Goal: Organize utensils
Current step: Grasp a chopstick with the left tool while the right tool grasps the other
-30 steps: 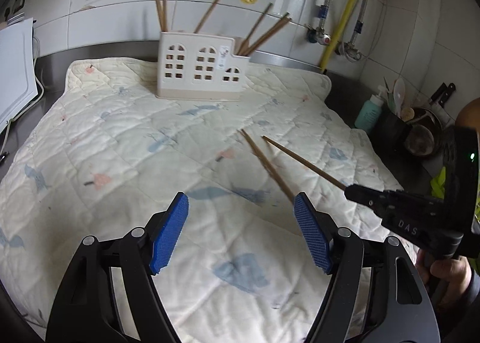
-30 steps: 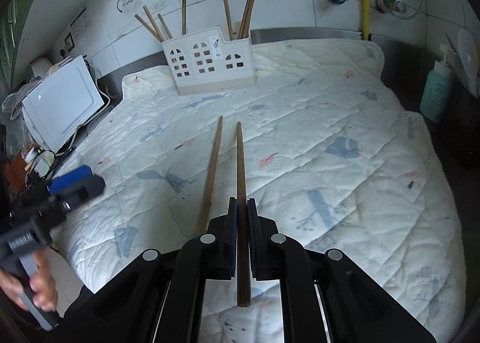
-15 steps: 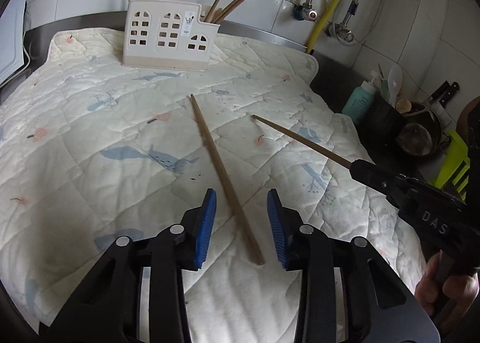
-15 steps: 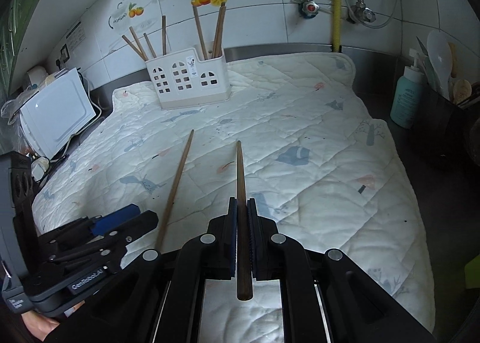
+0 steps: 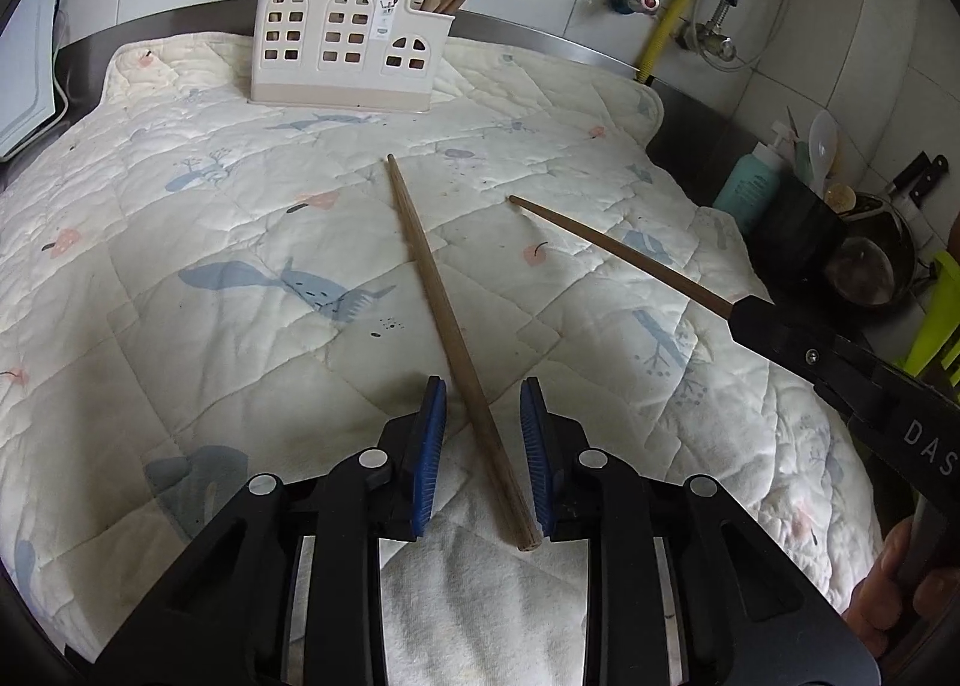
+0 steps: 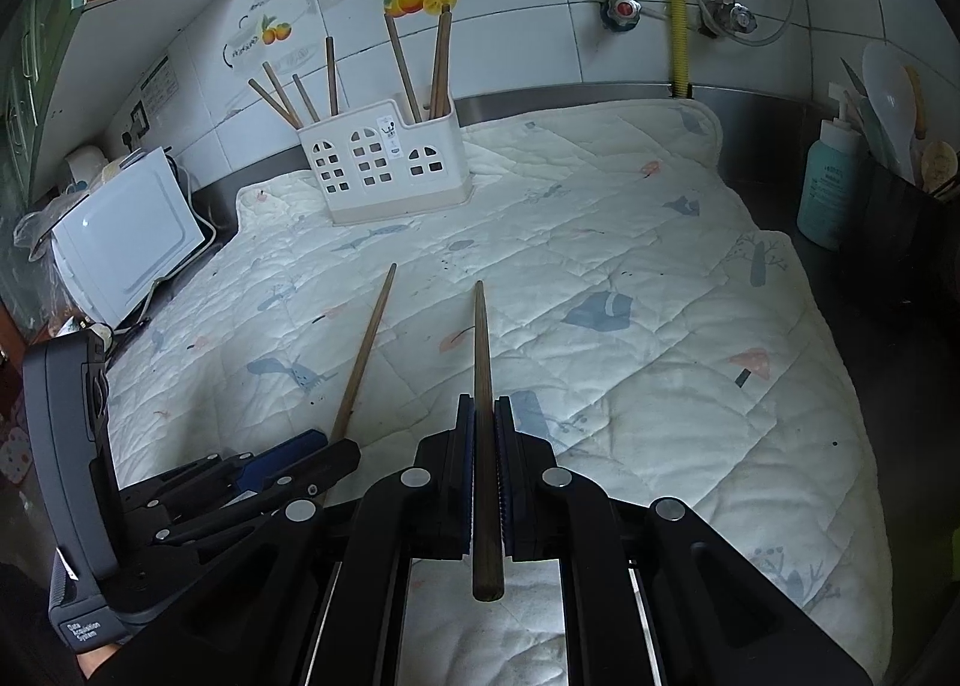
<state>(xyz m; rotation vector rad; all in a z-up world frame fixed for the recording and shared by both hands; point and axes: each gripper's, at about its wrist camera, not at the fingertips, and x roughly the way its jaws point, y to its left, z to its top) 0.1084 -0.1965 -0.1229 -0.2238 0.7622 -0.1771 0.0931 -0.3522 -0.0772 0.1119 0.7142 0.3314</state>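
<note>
We find the right tongs (image 6: 486,416) clamped on one wooden chopstick (image 6: 482,362). The left tongs (image 5: 483,416) stand narrowly apart astride the second chopstick (image 5: 444,314), lying on the quilted mat (image 5: 210,218). We judge both light, rigid, smooth; grip the thick end.

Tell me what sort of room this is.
Most likely a home kitchen counter: tiled wall with water valves, a white holder full of chopsticks, and a rice paddle beside a soap bottle.
</note>
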